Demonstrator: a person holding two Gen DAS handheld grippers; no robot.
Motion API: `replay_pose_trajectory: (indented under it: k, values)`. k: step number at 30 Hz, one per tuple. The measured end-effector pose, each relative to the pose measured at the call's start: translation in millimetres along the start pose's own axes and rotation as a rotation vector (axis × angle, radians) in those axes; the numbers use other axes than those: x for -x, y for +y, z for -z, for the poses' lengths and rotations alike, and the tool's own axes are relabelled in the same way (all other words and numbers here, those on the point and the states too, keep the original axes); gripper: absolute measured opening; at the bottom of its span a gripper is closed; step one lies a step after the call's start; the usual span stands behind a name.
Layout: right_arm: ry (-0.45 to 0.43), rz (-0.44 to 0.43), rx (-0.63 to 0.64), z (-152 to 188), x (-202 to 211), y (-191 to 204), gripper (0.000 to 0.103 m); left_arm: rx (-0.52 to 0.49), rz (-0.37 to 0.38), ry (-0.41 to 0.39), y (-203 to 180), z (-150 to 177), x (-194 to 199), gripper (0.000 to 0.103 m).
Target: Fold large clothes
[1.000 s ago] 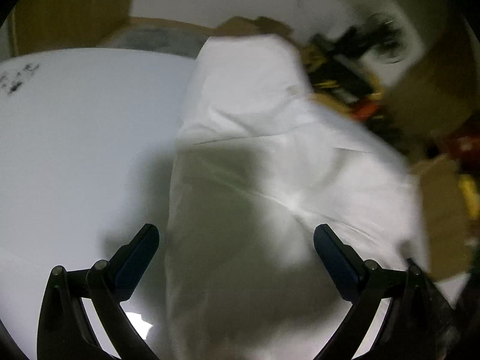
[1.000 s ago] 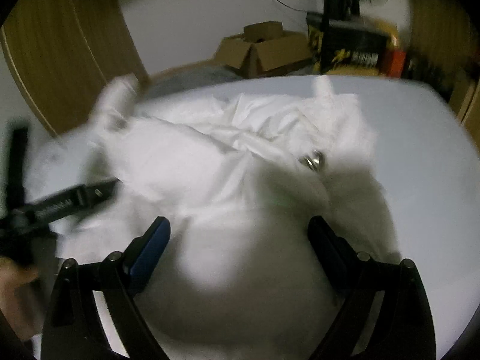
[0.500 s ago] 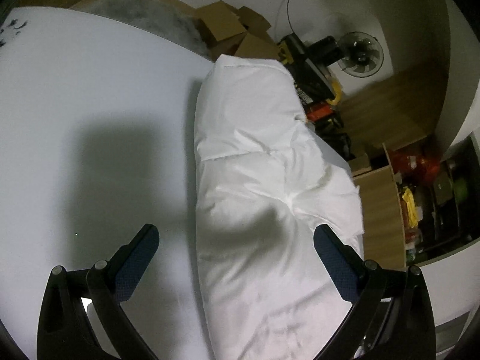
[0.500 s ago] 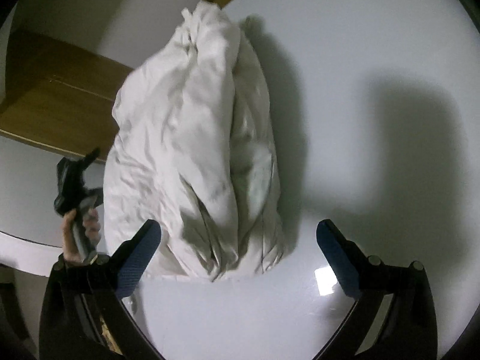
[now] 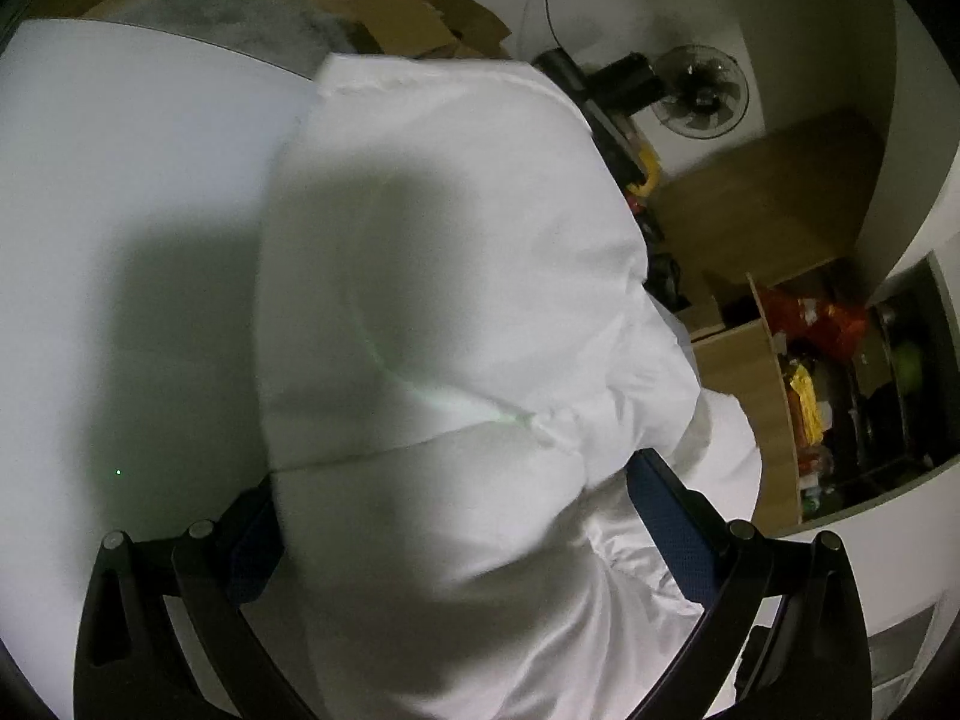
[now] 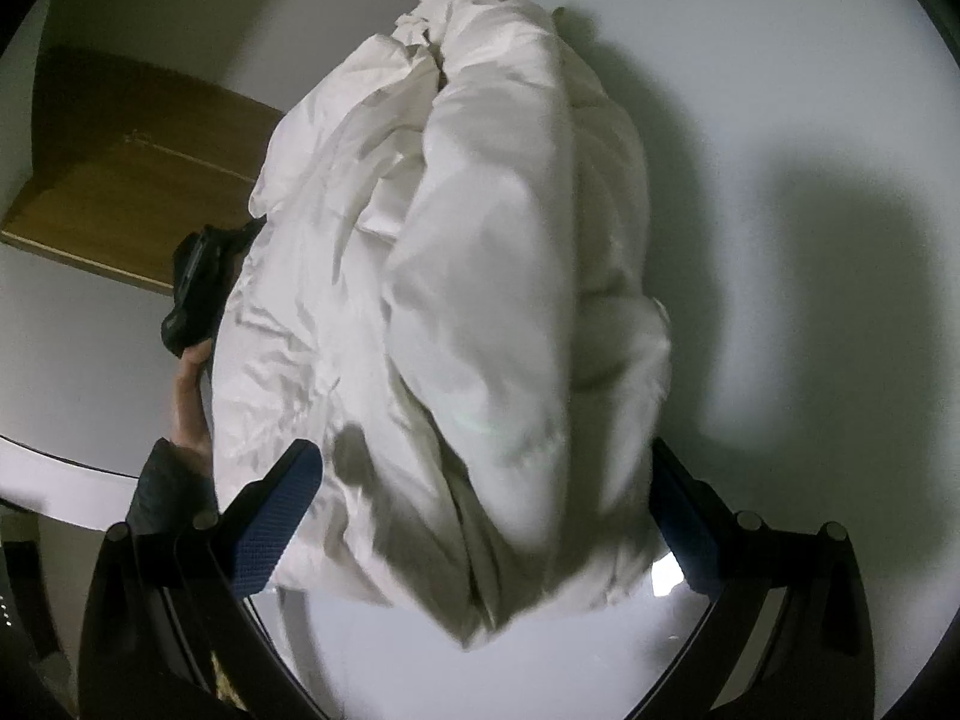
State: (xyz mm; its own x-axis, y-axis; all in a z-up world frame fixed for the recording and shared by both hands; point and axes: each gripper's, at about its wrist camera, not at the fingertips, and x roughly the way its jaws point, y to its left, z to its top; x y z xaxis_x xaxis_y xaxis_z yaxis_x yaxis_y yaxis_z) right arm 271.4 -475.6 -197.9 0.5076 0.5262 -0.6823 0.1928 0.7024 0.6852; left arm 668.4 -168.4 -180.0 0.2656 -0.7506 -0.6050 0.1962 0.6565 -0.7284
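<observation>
The white tabletop [image 6: 810,90] carries a puffy white padded garment [image 6: 480,252], bunched into a long roll that runs along one edge, likely so it can be folded across. The right claw [image 6: 486,510] stands wide open, straddling the roll's near end, pads off the cloth. The left claw [image 5: 462,510] is likewise spread around the other end, apparently ready to pinch.
</observation>
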Motion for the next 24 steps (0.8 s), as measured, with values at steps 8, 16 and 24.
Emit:
replay_pose_trajectory:
  k: [8,16,24]
  values:
    - [-0.040,0.058,0.014,-3,-8,8,0.066,-0.041,-0.132,0.023,-23,3,-4,0.062]
    - [-0.105,0.055,0.069,4,8,30,0.030,-0.160,-0.162,-0.037,-71,9,43,0.028]
    - [-0.104,-0.035,0.208,41,35,93,0.029,-0.283,-0.220,-0.131,-109,34,144,0.028]
